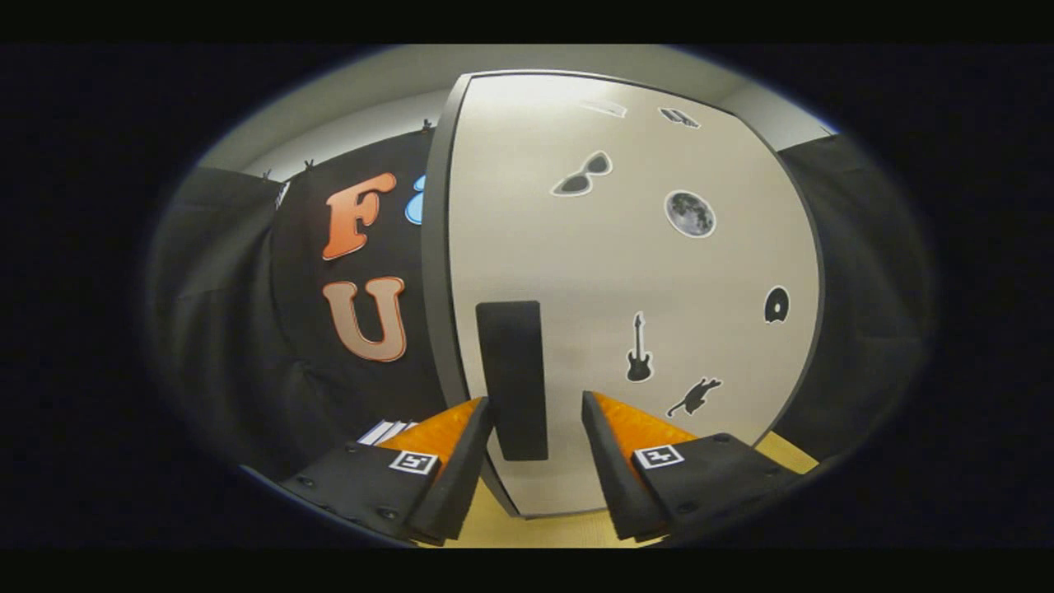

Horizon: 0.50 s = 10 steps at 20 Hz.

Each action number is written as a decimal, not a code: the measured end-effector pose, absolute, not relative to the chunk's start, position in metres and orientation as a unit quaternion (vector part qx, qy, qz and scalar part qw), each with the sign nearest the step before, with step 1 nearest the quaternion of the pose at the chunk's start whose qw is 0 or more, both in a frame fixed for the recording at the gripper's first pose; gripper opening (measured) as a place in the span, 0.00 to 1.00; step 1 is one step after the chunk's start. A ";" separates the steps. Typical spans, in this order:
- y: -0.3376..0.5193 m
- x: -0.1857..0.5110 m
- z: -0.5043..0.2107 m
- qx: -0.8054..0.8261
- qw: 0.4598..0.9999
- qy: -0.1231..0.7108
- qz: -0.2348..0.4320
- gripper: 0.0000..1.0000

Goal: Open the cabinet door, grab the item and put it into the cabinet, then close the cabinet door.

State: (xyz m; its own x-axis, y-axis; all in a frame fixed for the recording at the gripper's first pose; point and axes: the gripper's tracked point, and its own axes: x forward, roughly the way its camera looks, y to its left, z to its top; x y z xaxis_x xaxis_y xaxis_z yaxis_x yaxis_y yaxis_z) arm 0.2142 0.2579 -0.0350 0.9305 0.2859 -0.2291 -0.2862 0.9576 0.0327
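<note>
A white cabinet door (626,280) with a dark rim stands close in front of me, dotted with small stickers such as sunglasses, a moon, a guitar and a cat. A black upright handle (512,375) is fixed near the door's left edge. My gripper (537,405) is open, its fingers reaching up on either side of the handle's lower part: the left finger lies close beside the handle, the right finger stands clearly apart from it. Neither finger presses on the handle.
The cabinet stands on a yellowish table surface (568,527) under the fingers. Black booth cloth (247,329) hangs to the left and right of the cabinet. A small white striped thing (387,431) lies left of the cabinet, behind the left finger.
</note>
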 end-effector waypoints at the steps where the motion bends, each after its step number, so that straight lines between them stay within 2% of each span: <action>1: 0.260 0.216 -0.036 -0.001 0.982 0.119 0.148 0.69; 2: 0.263 0.220 -0.040 -0.001 0.981 0.123 0.154 0.69; 5: 0.268 0.217 -0.040 -0.002 0.980 0.126 0.154 0.43; 10: 0.265 0.215 -0.043 -0.003 0.980 0.128 0.154 0.36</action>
